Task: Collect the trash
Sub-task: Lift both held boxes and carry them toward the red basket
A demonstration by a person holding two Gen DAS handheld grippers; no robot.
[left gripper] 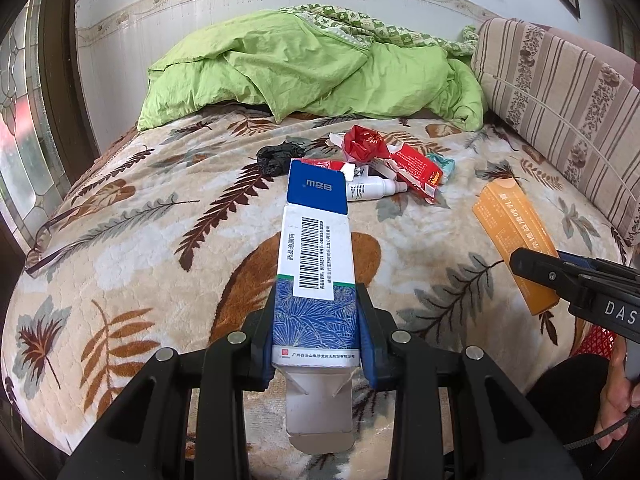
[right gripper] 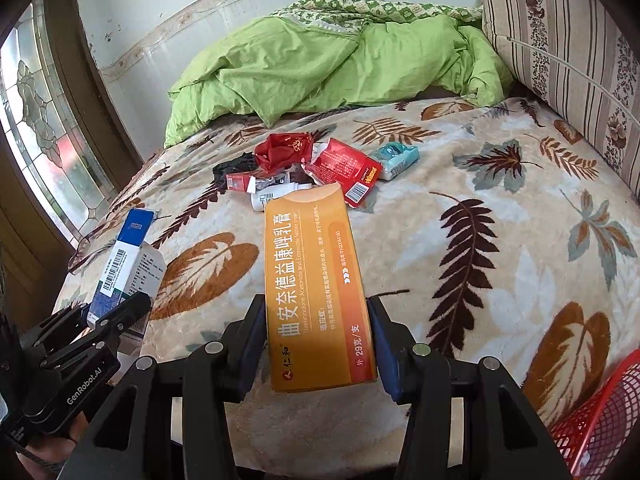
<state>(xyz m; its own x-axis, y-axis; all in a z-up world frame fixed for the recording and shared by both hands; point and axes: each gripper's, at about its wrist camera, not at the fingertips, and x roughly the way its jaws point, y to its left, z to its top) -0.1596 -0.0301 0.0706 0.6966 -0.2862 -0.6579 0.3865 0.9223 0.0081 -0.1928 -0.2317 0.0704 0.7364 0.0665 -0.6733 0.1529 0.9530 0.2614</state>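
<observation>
Right now you have a box in each hand, and the move ahead turns on the red mesh basket [right gripper: 600, 412], which sits off the bed's near edge on your right. Your right gripper [right gripper: 316, 344] is clamped on the orange box [right gripper: 316, 280] by its near end, its long axis running straight out away from you above the leaf-patterned blanket [right gripper: 500, 264]. That hand is the nearer one to the basket, with only a strip of blanket between them, so I'd judge it should drop first.

Your left gripper [left gripper: 316, 336] grips the blue-and-white box [left gripper: 316, 264] the same way, by its near end with its long axis pointing away, an open flap hanging below the jaws. It is on the far side of the orange box from the basket, so it would have to cross behind or over your right hand.

Beyond both boxes from the basket, the remaining trash pile [right gripper: 316, 168] lies mid-blanket. The stretch of blanket between it and the basket looks open, with nothing on it to snag.
</observation>
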